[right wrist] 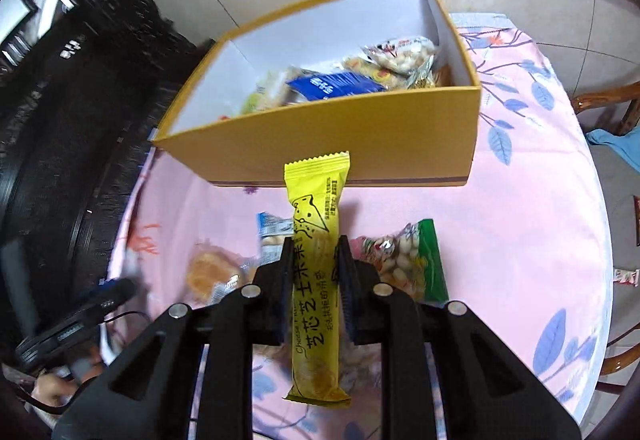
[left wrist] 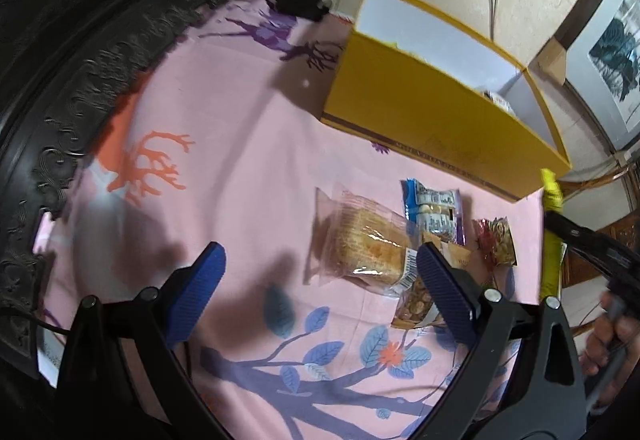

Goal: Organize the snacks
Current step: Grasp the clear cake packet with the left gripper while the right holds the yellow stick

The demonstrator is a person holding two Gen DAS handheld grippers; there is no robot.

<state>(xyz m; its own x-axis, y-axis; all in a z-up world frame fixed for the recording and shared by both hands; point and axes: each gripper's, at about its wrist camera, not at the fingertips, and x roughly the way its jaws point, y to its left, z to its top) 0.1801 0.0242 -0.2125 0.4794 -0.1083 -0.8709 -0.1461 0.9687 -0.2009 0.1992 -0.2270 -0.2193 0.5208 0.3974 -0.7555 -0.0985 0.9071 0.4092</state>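
My right hand-held gripper was clamped on the yellow cheese corn stick packet, just short of the yellow box; next I judged lifting it over the wall; left hand-held gripper gaped empty

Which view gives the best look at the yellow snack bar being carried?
The right wrist view. The yellow snack bar runs down the middle of the picture, clamped in the right claw, with its print readable. The left wrist view catches only a thin yellow sliver of it at the right edge, beside the yellow box.
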